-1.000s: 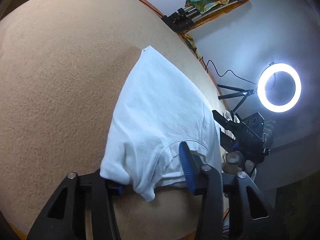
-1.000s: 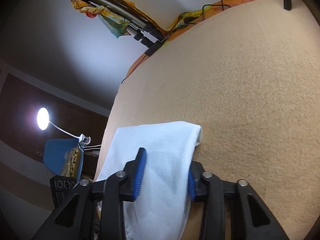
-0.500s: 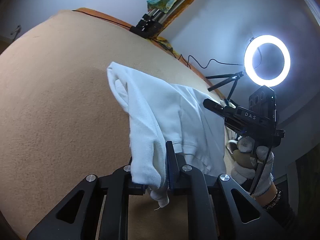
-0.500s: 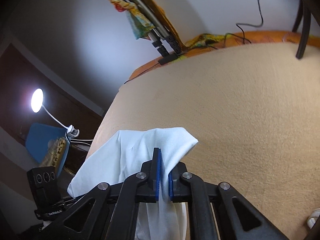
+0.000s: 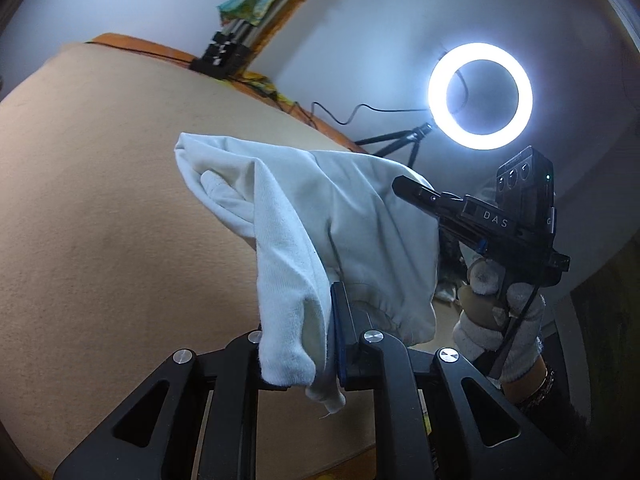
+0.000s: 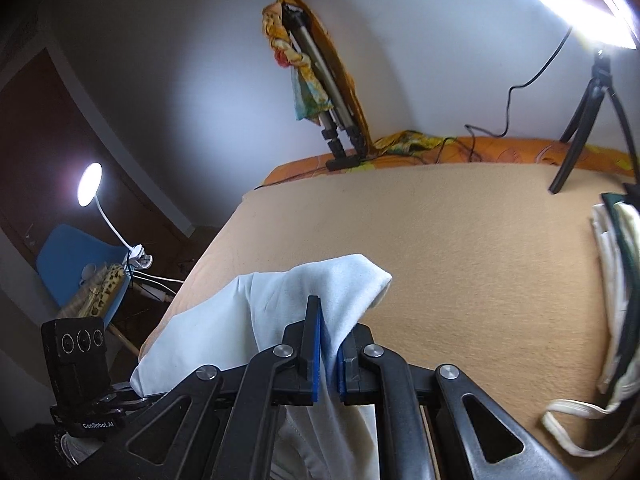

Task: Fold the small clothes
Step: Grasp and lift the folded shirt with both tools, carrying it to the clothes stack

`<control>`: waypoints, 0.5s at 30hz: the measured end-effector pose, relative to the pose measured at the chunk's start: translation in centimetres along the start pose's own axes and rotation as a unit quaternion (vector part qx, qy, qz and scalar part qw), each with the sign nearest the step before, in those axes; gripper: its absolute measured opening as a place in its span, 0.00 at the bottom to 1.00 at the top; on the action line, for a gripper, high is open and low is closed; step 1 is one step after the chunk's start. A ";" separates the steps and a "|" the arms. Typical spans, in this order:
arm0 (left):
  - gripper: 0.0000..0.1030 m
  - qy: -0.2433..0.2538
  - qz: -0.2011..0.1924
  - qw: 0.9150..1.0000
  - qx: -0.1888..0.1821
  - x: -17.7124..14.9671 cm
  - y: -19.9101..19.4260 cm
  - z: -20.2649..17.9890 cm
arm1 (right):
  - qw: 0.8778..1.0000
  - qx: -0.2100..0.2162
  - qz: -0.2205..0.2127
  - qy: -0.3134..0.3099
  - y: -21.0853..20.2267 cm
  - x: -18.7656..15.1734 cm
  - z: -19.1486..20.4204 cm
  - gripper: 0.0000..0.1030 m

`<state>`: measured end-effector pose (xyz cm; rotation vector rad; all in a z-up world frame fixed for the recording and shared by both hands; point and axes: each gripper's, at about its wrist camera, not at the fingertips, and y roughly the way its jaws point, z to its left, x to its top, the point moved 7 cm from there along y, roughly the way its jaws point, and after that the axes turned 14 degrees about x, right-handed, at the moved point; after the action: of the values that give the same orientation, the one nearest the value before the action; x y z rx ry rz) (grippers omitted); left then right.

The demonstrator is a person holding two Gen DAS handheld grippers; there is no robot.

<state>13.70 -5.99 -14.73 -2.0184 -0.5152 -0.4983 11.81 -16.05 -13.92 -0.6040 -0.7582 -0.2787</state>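
Lift phase of a fold: I have the left gripper [image 5: 326,340] clenched on one near corner of the white garment [image 5: 320,220] and the right gripper [image 6: 328,352] clenched on the other, the cloth hanging between them above the tan blanket [image 5: 120,200]. Next, I judge, carry both corners far and lay them down evenly.

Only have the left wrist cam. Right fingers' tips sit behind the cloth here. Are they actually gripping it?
Observer: Yes. In the right wrist view the right gripper is shut on the white garment, with cloth pinched between its fingers.
Operator: Anything on the bed to its right?
Observer: A pile of clothes, white and dark, lies at the right edge of the blanket, apart from the garment.
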 end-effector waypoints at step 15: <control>0.13 0.070 0.005 0.996 -0.063 1.1 3.5 -11.2 | 0.997 -0.065 -0.048 -0.008 -12.0 1.0 -3.4 0.03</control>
<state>14.96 -17.22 -11.51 -2.0869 -0.3967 -0.6757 9.10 -27.73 -10.23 -0.6950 -0.7901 -0.4147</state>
